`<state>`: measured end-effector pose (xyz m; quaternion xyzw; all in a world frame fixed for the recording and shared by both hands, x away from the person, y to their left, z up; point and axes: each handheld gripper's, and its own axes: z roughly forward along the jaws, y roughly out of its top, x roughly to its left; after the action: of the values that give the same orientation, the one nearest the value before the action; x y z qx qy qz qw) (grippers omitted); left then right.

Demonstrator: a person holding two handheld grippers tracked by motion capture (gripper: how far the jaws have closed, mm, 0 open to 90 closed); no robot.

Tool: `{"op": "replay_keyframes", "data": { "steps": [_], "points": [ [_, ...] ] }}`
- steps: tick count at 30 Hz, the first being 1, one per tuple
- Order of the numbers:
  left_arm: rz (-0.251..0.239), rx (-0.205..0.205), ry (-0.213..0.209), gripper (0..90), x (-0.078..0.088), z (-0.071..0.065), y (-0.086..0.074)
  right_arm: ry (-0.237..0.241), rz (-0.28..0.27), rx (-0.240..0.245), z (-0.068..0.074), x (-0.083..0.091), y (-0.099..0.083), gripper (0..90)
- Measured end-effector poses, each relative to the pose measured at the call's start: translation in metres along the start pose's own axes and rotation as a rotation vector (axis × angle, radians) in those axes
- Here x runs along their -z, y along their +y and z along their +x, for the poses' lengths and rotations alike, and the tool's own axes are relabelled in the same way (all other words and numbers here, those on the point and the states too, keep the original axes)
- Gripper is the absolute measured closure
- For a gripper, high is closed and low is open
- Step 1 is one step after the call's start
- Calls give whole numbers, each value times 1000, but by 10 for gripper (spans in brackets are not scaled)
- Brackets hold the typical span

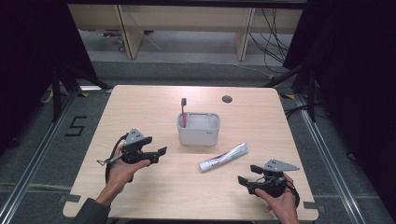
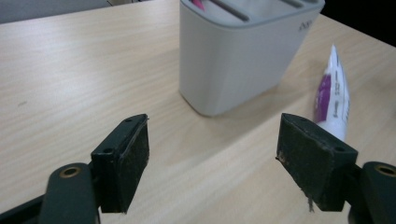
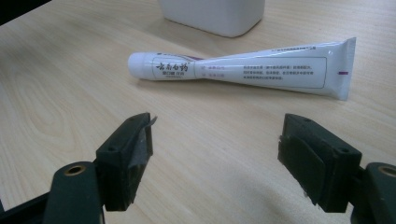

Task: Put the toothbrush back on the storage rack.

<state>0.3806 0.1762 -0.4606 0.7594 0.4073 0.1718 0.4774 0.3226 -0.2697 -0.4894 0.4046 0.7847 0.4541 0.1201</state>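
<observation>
A pale grey holder point(image 1: 198, 129) stands near the middle of the wooden table point(image 1: 140, 107), with a pink toothbrush point(image 1: 184, 112) upright in its left end. A white and purple toothpaste tube point(image 1: 224, 157) lies flat just to the holder's front right. My left gripper point(image 1: 156, 154) hovers left of the holder, open and empty; the left gripper view has the holder point(image 2: 233, 60) and tube point(image 2: 334, 93) beyond its jaws point(image 2: 215, 158). My right gripper point(image 1: 246, 179) sits near the front right edge, open and empty, its jaws point(image 3: 217, 158) pointing at the tube point(image 3: 243, 67) a short way off.
A round cable hole point(image 1: 227, 99) is set into the table near its far edge. Beyond the table are grey floor, desk legs point(image 1: 128, 32) and loose cables point(image 1: 273, 42). A "5" mark point(image 1: 77, 126) is on the floor to the left.
</observation>
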Motion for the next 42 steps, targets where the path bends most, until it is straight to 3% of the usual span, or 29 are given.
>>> {"op": "replay_keyframes", "data": {
  "steps": [1, 6, 9, 10, 11, 13, 14, 15, 17, 19, 20, 23, 24, 26, 27, 28, 29, 30, 31, 33, 35, 36, 38, 39, 40, 42],
  "points": [
    [5, -1, 5, 246, 2, -1, -2, 12, 14, -40, 3, 0, 0, 267],
    [37, -29, 7, 243, 11, -1, -16, 7, 2, 3, 0, -2, 1, 271],
    [38, -22, 3, 241, 16, -1, -25, 15, 11, -4, 0, -2, 2, 284],
    [45, -19, 0, 236, 18, -2, -28, 24, 14, -31, 3, -2, 2, 284],
    [55, -25, -11, 229, 21, -3, -31, 20, 9, -6, 2, -3, 2, 288],
    [55, -23, -12, 220, 23, -6, -37, 38, 11, -15, 4, -4, 3, 314],
    [59, -26, -9, 217, 26, -7, -40, 25, 6, 23, 2, -4, 3, 314],
    [54, -23, -7, 215, 27, -8, -43, 17, 6, 26, 2, -5, 4, 318],
    [64, -40, -2, 214, 29, -10, -48, 29, 12, 2, 5, -6, 4, 343],
    [62, -34, 0, 212, 30, -11, -52, 27, 2, 31, 3, -5, 6, 350],
    [66, -40, -5, 209, 30, -11, -54, 44, 6, -1, 6, -6, 6, 366],
    [65, -50, -1, 201, 34, -13, -58, 45, -9, 31, 6, -7, 8, 403],
    [80, -67, -4, 201, 37, -12, -59, 58, 1, 4, 8, -7, 8, 422],
    [66, -56, 0, 196, 40, -14, -61, 62, 3, 9, 8, -9, 8, 433],
    [64, -60, -5, 195, 41, -14, -62, 48, 2, 35, 7, -9, 9, 458],
    [64, -59, -7, 194, 43, -16, -63, 63, 14, 10, 9, -9, 9, 485],
    [64, -59, -7, 188, 43, -16, -63, 59, 6, 53, 8, -9, 11, 504],
    [68, -64, -4, 183, 44, -17, -67, 58, 6, 38, 11, -9, 11, 537],
    [81, -73, -7, 182, 45, -18, -69, 58, 1, 68, 10, -10, 13, 570],
    [96, -85, -16, 182, 47, -18, -72, 65, 2, 61, 14, -12, 15, 638],
    [77, -70, -10, 182, 48, -20, -74, 54, 22, 94, 16, -14, 18, 718],
    [82, -77, -8, 182, 49, -19, -74, 58, 29, 76, 19, -16, 19, 755],
    [80, -71, 0, 182, 51, -18, -75, 61, 21, 121, 20, -22, 22, 810],
    [78, -64, 1, 182, 52, -18, -76, 65, 38, 111, 22, -23, 23, 831],
    [79, -67, -3, 182, 52, -17, -77, 73, 34, 146, 23, -27, 26, 854],
    [85, -66, -1, 182, 52, -16, -79, 76, 45, 133, 28, -31, 28, 886]
  ]
}}
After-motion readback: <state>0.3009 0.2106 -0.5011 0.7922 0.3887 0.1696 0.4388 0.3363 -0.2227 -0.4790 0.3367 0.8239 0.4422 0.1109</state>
